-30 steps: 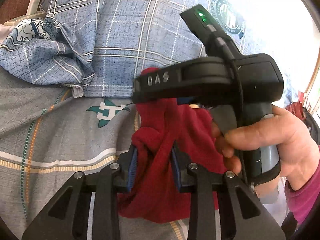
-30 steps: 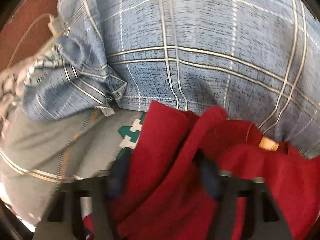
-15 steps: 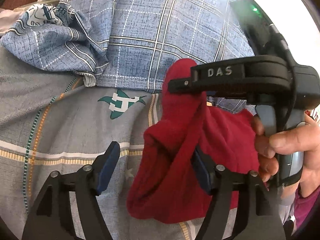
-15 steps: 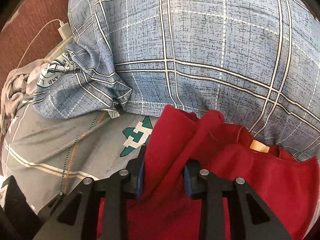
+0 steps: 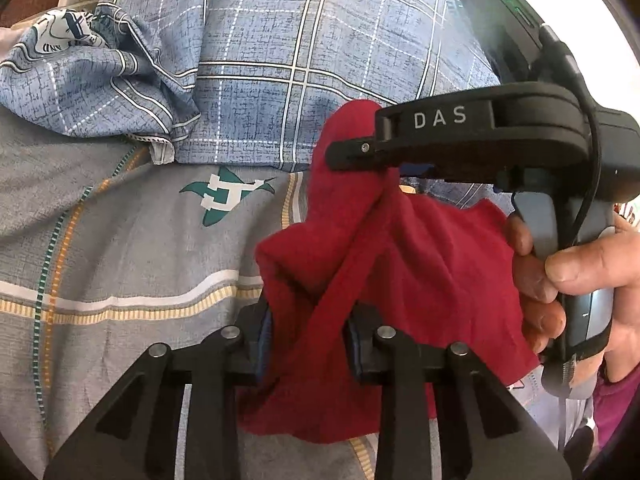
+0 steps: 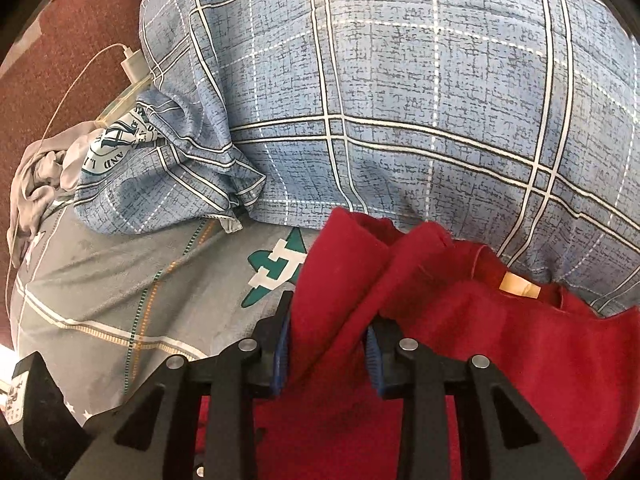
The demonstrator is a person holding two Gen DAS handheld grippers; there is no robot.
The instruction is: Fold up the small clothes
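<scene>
The red garment (image 5: 420, 264) is bunched between both pairs of fingers and held above a grey bedsheet (image 5: 120, 240). The left gripper (image 5: 308, 340) pinches a folded ridge of the red cloth between its blue pads, the rest hanging below and to the right. The right gripper (image 6: 328, 344) likewise pinches a raised fold of the garment (image 6: 460, 352), whose collar tag shows just beyond. In the left wrist view the right gripper (image 5: 360, 152) comes in from the right, held by the right hand (image 5: 580, 280), its tip in the cloth. Beyond the sheet's teal emblem lies a blue plaid pillow (image 6: 400, 80), and a white charger (image 6: 134, 66) sits at the bed's far left edge.
</scene>
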